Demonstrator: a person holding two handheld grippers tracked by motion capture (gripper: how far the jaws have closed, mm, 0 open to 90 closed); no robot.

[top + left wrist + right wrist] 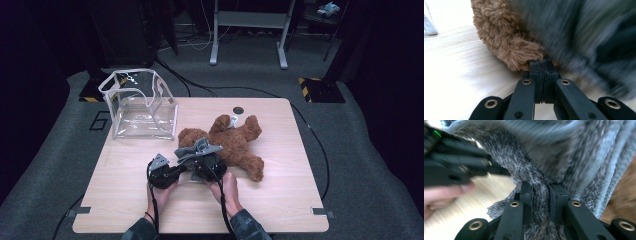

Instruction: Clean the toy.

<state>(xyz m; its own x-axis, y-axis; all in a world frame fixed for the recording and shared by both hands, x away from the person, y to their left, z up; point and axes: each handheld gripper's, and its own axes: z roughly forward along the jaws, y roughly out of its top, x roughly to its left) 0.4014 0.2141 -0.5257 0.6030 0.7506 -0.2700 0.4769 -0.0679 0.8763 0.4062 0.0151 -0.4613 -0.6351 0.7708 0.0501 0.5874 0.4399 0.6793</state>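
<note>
My right tool (541,195) pinches grey fuzzy cloth (554,157) draped over the teddy bear (235,142) lying mid-table (280,200); my left tool (543,66), pressed together empty, touches its fur. Motion blurs the cloth's shape.

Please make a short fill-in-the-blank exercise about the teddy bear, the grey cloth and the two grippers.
1. The right gripper is shut on a ____ fuzzy cloth.
2. The left gripper has its fingers pressed ____, with its tip at the brown teddy bear.
3. The teddy bear lies on a ____ table.
4. Behind the bear stands a clear plastic ____.

Missing words: grey; together; wooden; bag
</note>
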